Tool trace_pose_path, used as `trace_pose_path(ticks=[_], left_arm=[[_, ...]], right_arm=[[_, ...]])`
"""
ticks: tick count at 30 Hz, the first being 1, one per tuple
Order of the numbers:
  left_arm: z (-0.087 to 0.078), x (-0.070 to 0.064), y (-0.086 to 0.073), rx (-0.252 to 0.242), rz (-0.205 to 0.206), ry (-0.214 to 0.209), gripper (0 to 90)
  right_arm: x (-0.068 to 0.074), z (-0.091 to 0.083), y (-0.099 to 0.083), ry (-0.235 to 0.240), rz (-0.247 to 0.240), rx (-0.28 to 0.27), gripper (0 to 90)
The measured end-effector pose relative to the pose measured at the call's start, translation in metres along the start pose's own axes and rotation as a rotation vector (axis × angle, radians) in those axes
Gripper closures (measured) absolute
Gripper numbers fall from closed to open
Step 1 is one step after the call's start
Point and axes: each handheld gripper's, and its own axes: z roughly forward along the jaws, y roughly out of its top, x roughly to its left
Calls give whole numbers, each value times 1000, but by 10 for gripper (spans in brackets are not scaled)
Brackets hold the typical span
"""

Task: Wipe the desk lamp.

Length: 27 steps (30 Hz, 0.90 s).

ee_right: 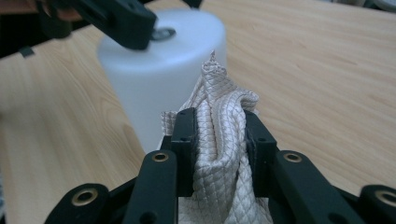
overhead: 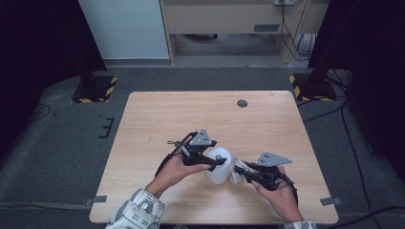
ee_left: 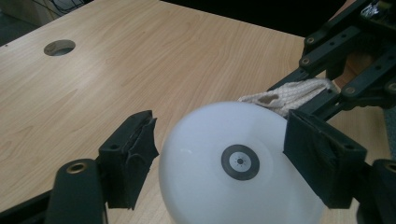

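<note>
A white plastic cylinder (overhead: 218,168) stands upright at the front middle of the wooden table (overhead: 191,114), with a dark ring mark on its top (ee_left: 240,162). My left gripper (overhead: 216,159) is open, its jaws straddling the top of the cylinder (ee_left: 238,186); the left pad (ee_left: 133,154) stands a sliver off the wall. My right gripper (overhead: 240,170) is shut on a cream quilted cloth (ee_right: 219,140), whose bunched tip touches the side of the cylinder (ee_right: 159,79). In the left gripper view the cloth (ee_left: 289,93) shows behind the cylinder.
A round cable hole (overhead: 242,103) sits near the table's far edge. Two stand bases with yellow-black stripes (overhead: 95,88) (overhead: 313,86) flank the far corners on the grey floor. Cables trail on the right.
</note>
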Motion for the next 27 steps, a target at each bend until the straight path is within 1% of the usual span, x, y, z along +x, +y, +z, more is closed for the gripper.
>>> trace_pose_path(ticks=[3,4,5,7,10,13,14,16,17,21,25,27], left_arm=[[1,0,0,3,-14,-10,263],[1,1,0,2,-20,-12,263],[1,2,-1,0,-26,-16,263],[2,2,-1,-3,-27,-21,264],[2,3,-1,-4,-39,-23,264],[1,4,-2,-5,-40,-23,264],[1,4,-3,-8,-39,-25,264],[0,5,-4,-11,-46,-28,264],[0,6,-4,-12,-47,-27,264],[-2,8,-4,-7,-53,-21,264],[-1,11,-4,-7,-58,-26,265],[-1,12,-5,-9,-64,-24,265]], right_arm=[[4,-7,4,20,9,-43,709],[6,-9,5,28,5,-51,710],[8,-10,5,36,2,-54,710],[13,-10,6,50,-19,-51,710],[18,-3,4,58,-46,-15,710],[19,4,0,65,-46,18,710],[19,5,-2,64,-52,29,710],[22,12,-7,57,-64,76,710],[23,15,-8,56,-67,91,710],[23,22,-10,45,-71,114,709],[21,30,-13,14,-70,156,708],[19,31,-13,7,-66,163,708]])
